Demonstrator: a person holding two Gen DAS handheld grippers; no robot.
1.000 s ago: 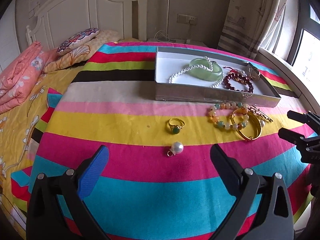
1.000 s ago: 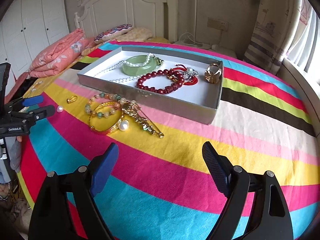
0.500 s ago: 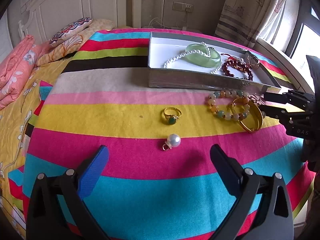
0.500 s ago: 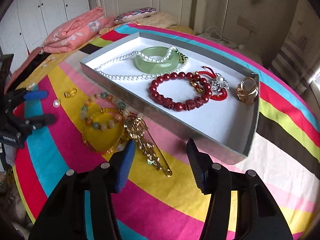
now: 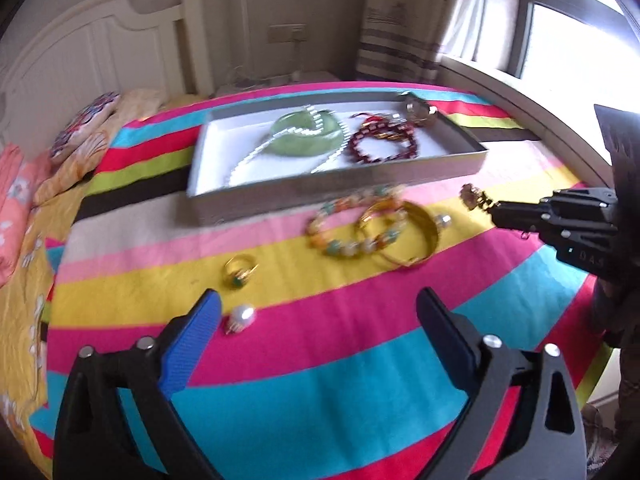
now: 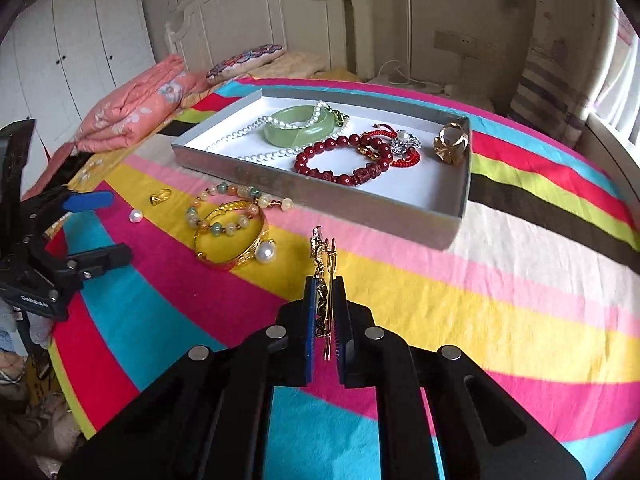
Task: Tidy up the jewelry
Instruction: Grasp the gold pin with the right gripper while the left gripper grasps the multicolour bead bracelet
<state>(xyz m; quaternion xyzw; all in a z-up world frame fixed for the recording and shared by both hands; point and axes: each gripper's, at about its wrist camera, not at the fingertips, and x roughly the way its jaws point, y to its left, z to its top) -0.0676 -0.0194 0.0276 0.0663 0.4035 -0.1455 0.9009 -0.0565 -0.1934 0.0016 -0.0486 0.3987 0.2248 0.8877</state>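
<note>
Right gripper (image 6: 323, 304) clamped on a gold brooch pin (image 6: 322, 258), held above the striped bedspread (image 6: 500, 304), near the grey tray (image 6: 320, 196). Left gripper (image 5: 318, 320) wide open, holding nothing, over the pearl pendant (image 5: 241, 317). Writing on the gripper bodies too blurred to read. Gold bangle (image 6: 230, 236) and beaded bracelet (image 6: 224, 210) lie touching just in front of the tray.

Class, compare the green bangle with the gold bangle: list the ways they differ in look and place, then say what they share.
The green bangle is thick, smooth, pale green; the gold bangle is thinner and shiny yellow. The green bangle lies inside the grey tray; the gold bangle lies outside it on the striped cloth. A pearl necklace crosses the green bangle; a bead bracelet overlaps the gold one. Both lie flat, held by neither claw.
</note>
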